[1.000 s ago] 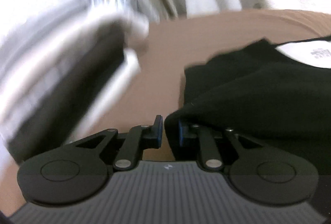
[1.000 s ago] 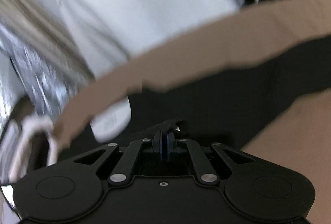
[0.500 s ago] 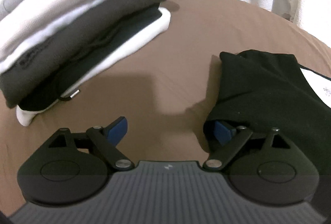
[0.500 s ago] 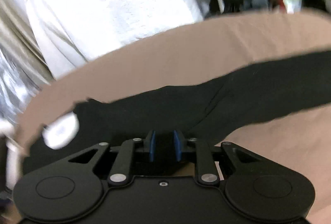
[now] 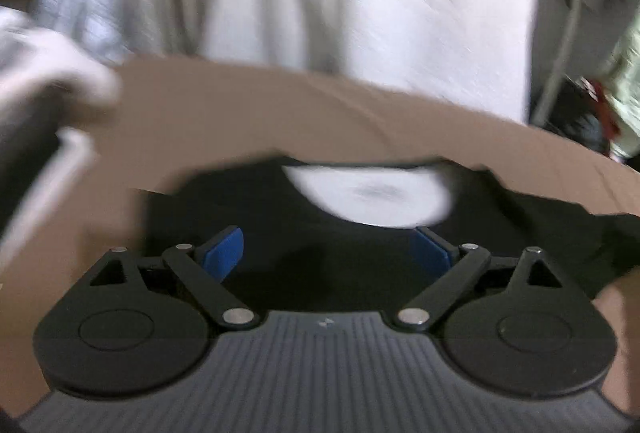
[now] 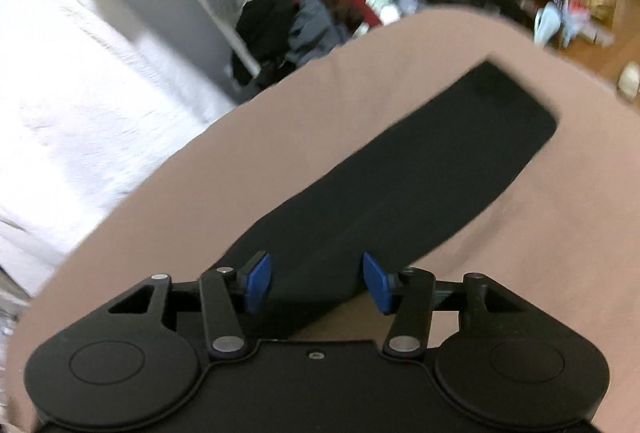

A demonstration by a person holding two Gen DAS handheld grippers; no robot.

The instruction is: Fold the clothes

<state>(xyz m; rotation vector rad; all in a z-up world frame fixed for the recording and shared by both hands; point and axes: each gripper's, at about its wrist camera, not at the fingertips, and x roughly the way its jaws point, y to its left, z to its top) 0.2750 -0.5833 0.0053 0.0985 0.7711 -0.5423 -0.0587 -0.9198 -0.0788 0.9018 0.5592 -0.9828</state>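
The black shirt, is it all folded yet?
Partly. The black shirt lies on the brown table as a long folded strip. Nothing is in hand: the left gripper and right gripper have jaws opening, clear of it. Folding it shorter looks left.

Left gripper (image 5: 327, 253) hangs over the garment (image 5: 360, 265), jaws opening, nothing pinched between them; the neck label patch (image 5: 368, 197) sits just ahead of the jaws. The folded stack (image 5: 36, 113) lies off to the left on the table cover (image 5: 240, 113). Right gripper (image 6: 316, 279), jaws opening too, stands over the garment's near end (image 6: 400, 169), which stretches ahead and right; a clothes heap (image 6: 312, 17) lies beyond the table edge.
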